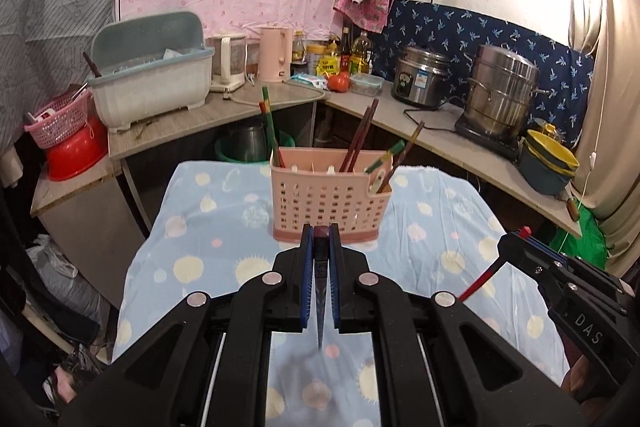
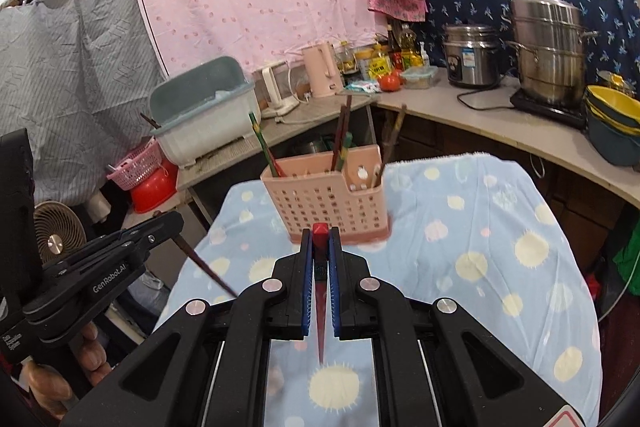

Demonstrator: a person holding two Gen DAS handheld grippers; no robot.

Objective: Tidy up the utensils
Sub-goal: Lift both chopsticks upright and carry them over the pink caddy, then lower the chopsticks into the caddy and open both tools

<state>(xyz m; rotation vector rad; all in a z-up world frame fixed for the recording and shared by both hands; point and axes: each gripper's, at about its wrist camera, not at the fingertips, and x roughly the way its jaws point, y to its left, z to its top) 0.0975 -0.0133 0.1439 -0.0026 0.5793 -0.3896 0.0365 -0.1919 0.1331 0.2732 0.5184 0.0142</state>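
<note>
Both grippers are clamping one chopstick each: left gripper a dark chopstick, right gripper a red chopstick, above the cloth. Holder is already holding several; these two are left.

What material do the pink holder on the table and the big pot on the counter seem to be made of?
Pink holder: it looks like moulded plastic, matte, judging by the even grid of square holes and thin walls.
Big pot: probably stainless steel, with a brushed shine; it shows bright metallic reflections and stacked tiers like a steamer.
</note>
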